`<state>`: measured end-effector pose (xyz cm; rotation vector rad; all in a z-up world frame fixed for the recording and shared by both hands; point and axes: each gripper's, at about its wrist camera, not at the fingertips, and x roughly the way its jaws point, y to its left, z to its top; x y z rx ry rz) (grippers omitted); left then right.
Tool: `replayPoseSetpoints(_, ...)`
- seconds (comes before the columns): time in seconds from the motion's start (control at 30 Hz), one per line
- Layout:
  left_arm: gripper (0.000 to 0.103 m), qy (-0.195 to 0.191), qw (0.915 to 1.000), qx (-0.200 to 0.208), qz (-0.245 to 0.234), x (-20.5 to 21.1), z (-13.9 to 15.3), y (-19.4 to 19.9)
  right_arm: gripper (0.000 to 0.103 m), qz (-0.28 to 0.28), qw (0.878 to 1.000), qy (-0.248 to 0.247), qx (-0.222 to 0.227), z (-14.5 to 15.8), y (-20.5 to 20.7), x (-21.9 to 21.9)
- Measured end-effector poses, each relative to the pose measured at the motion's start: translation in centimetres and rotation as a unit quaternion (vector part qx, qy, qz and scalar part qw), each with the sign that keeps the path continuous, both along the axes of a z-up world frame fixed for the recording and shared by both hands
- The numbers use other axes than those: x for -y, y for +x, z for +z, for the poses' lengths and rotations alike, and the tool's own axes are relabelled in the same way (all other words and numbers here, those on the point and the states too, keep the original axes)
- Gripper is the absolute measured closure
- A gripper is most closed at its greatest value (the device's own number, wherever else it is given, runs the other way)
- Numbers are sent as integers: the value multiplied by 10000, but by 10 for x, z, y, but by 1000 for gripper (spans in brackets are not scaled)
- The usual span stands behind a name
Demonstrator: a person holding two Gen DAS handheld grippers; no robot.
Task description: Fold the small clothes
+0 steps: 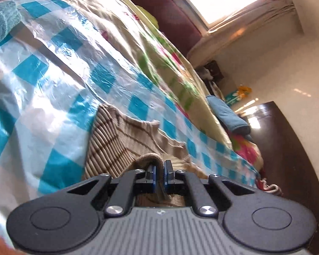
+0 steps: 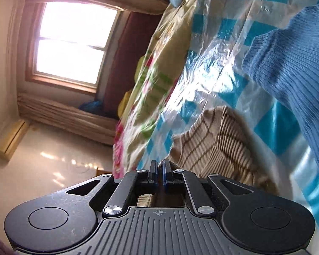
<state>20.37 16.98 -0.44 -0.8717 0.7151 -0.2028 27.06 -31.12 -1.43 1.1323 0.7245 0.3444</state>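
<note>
Left wrist view shows our left tongs clamped on an edge of the beige striped knit, which lies on the checked plastic sheet over the bed. Our right tongs pinch another edge. We judge a fold is underway; next, both edges must travel together and land squarely.

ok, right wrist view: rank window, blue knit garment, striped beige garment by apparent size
1. Blue knit garment, though it is cut off by the frame edge and close to the camera, so unsure.
2. Window.
3. Striped beige garment, partly hidden behind the gripper.
</note>
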Motion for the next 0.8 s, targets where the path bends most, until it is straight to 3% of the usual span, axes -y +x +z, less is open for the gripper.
replayPoseSetpoints(0.07, 92, 108, 9998, -134, 141, -1, -11, 8, 99, -195, 9994, -233, -140, -10, 16, -4)
replayPoseSetpoints(0.13, 92, 104, 9991, -311, 269, -5, -20, 10, 93, -317, 9983, -416, -257, -19, 27, -5)
replayPoseSetpoints(0.23, 89, -66, 9992, -263, 291, -13, -23, 1, 93, -108, 9979, -634, -110, -16, 27, -7)
replayPoseSetpoints(0.3, 70, -18, 9995, -169, 258, -16, -18, -6, 86, 271, 9936, -1094, 113, -7, 25, -17)
replayPoseSetpoints(0.33, 65, 82, 9995, -128, 267, -16, -15, -9, 77, 453, 9878, -1479, 189, -1, 24, -25)
replayPoseSetpoints(0.4, 56, 276, 9990, -61, 344, -19, -8, -13, 70, 770, 9726, -2172, 307, 2, 27, -41)
replayPoseSetpoints(0.53, 54, 227, 9989, -66, 406, -27, -6, -18, 70, 1024, 9518, -2878, 269, -5, 36, -62)
replayPoseSetpoints(0.67, 53, 522, 9980, -257, 229, -19, -12, -19, 68, 1305, 9329, -3347, 254, -13, 48, -79)
replayPoseSetpoints(0.8, 53, 637, 9972, -362, 131, -11, -20, -16, 64, 1629, 8923, -4177, 527, -11, 54, -107)
